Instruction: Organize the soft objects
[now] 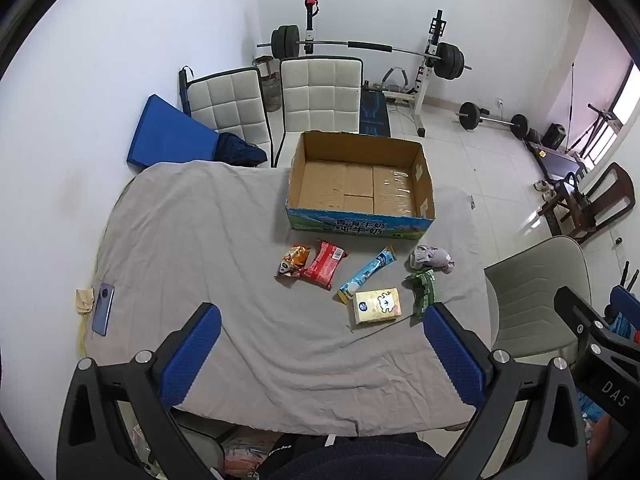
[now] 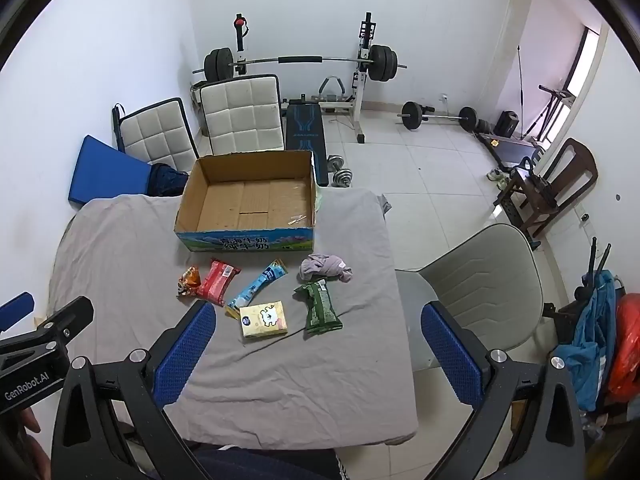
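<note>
Six soft items lie on the grey cloth [image 1: 200,240] before my empty open cardboard box [image 1: 360,184]; none packed. Left gripper [image 1: 320,354] and right gripper [image 2: 316,352] gape wide, holding nothing.

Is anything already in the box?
No: the box shows only its bare cardboard floor, and the packets and the cloth all lie on the sheet in front of it.

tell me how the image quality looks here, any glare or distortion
Left wrist view: heavy fisheye bending, dark corners, window blown out; box sharp. Right wrist view: same bending, window glare, soft even light on the cloth.
</note>
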